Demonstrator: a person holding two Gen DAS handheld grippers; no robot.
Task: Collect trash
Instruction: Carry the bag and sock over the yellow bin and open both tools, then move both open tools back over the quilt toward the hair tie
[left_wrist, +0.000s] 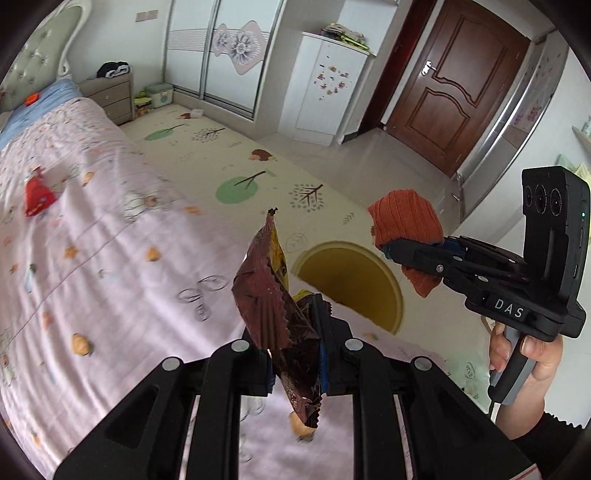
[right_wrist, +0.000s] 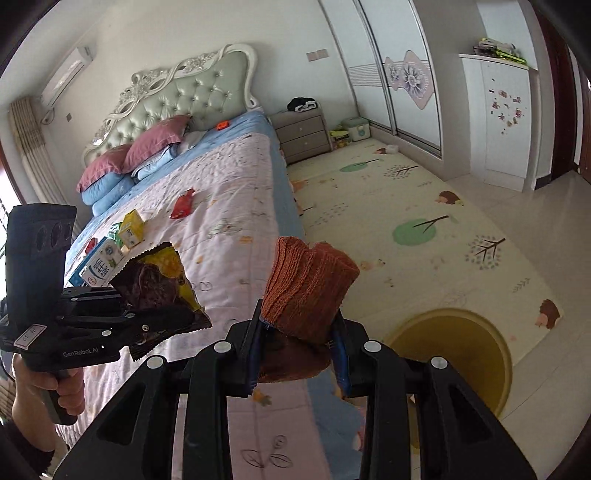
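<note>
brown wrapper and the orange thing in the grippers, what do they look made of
Brown wrapper: likely thin plastic or foil film, glossy; it is creased and has zigzag-cut edges.
Orange thing: looks like knitted or woven fabric, matte; fine ribbing shows and it folds softly, maybe a cloth or sock.

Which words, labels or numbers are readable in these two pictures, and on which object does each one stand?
"DAS": white letters on the right gripper body.
"GenRobot.AI": white print on the left gripper body.
"65 R", roughly: small sticker on the left gripper; uncertain.
Milk carton: blue print, too blurred to read.
Yellow carton and snack wrapper: print unreadable.
</note>
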